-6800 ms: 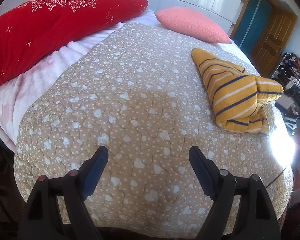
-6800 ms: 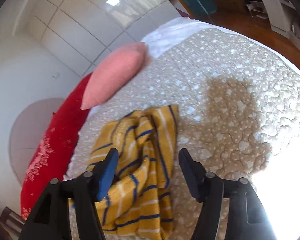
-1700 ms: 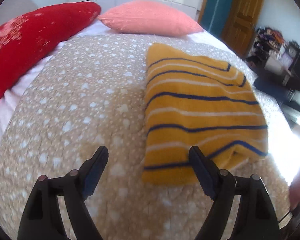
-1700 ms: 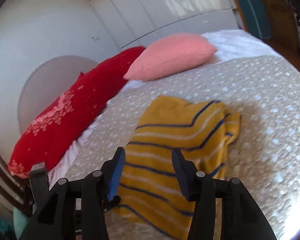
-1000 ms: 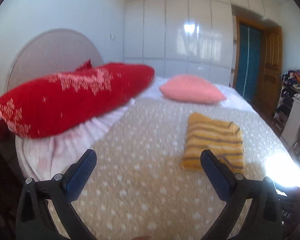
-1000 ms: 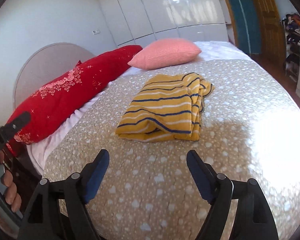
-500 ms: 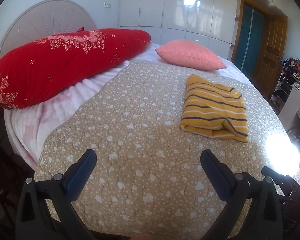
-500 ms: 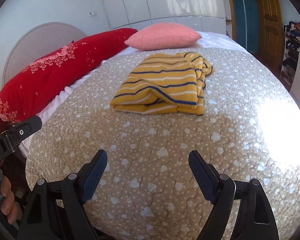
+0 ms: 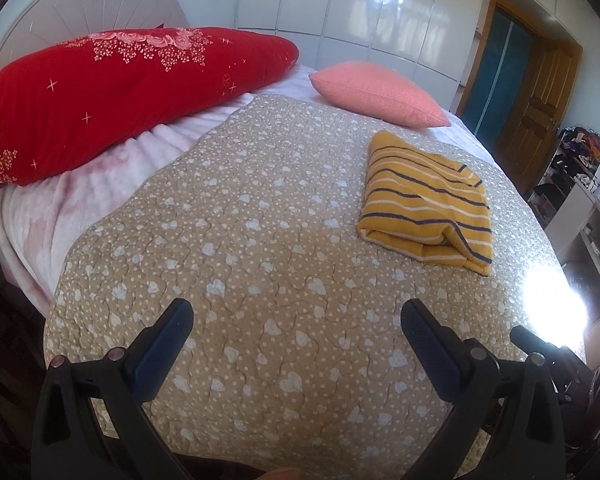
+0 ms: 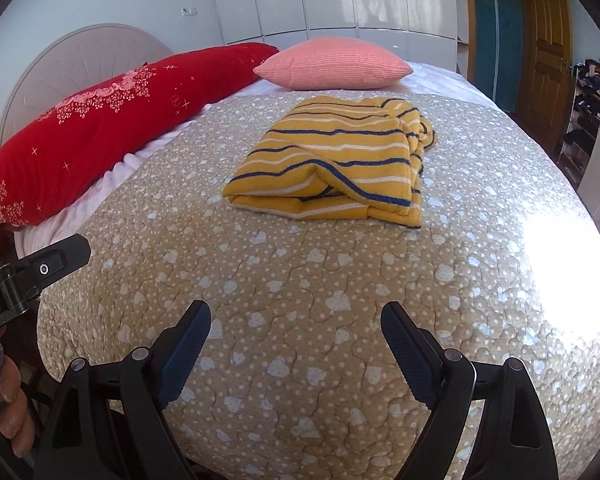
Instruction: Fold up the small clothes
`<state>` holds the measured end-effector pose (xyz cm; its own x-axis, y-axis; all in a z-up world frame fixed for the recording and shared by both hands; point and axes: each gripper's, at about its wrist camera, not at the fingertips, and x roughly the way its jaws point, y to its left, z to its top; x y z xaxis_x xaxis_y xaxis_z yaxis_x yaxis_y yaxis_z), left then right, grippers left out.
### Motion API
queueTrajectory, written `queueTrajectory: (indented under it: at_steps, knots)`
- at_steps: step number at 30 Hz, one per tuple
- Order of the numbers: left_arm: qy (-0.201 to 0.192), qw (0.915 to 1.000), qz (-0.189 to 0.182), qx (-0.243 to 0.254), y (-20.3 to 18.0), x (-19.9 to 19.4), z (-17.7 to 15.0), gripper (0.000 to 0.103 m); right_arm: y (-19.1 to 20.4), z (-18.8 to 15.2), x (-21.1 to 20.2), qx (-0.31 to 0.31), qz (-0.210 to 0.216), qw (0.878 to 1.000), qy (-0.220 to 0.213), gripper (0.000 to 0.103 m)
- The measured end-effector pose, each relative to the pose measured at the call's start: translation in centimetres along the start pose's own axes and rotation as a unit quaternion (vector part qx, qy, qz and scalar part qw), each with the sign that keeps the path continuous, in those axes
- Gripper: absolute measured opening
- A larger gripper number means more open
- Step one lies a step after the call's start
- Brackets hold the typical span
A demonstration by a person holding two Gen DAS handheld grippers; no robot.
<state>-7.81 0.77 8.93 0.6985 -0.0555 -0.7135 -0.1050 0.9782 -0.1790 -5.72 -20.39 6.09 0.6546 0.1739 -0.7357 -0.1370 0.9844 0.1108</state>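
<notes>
A yellow garment with navy and white stripes (image 9: 424,200) lies folded in a rough rectangle on the tan heart-print quilt (image 9: 260,260), toward the right side of the bed. It also shows in the right wrist view (image 10: 332,160), straight ahead. My left gripper (image 9: 296,320) is open and empty over the quilt's near edge, well short and left of the garment. My right gripper (image 10: 296,320) is open and empty, short of the garment's near fold.
A long red bolster (image 9: 112,92) and a pink pillow (image 9: 376,94) lie at the bed's head and left. White wardrobes (image 9: 360,12) and a wooden door (image 9: 540,100) stand behind. Cluttered shelves (image 9: 580,184) stand at the right. The left gripper's body (image 10: 28,276) shows at the right view's left edge.
Both grippers have stayed back from the bed's near edge with jaws wide open. The folded garment has not moved.
</notes>
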Motion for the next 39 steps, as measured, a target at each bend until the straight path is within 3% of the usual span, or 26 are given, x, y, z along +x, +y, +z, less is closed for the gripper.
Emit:
queueTrajectory:
  at_steps: [8,39]
  knots:
    - [0.022,0.9998,-0.003,-0.002,0.4,0.8,-1.1,0.103,1.1,0.1,0.4,-0.02,-0.027,0.999,0.001,0.092]
    - [0.055,0.9981,-0.015,0.026,-1.2,1.9,-2.8,0.103,-0.7,-0.6,1.0,0.012,-0.047,0.999,0.015,0.093]
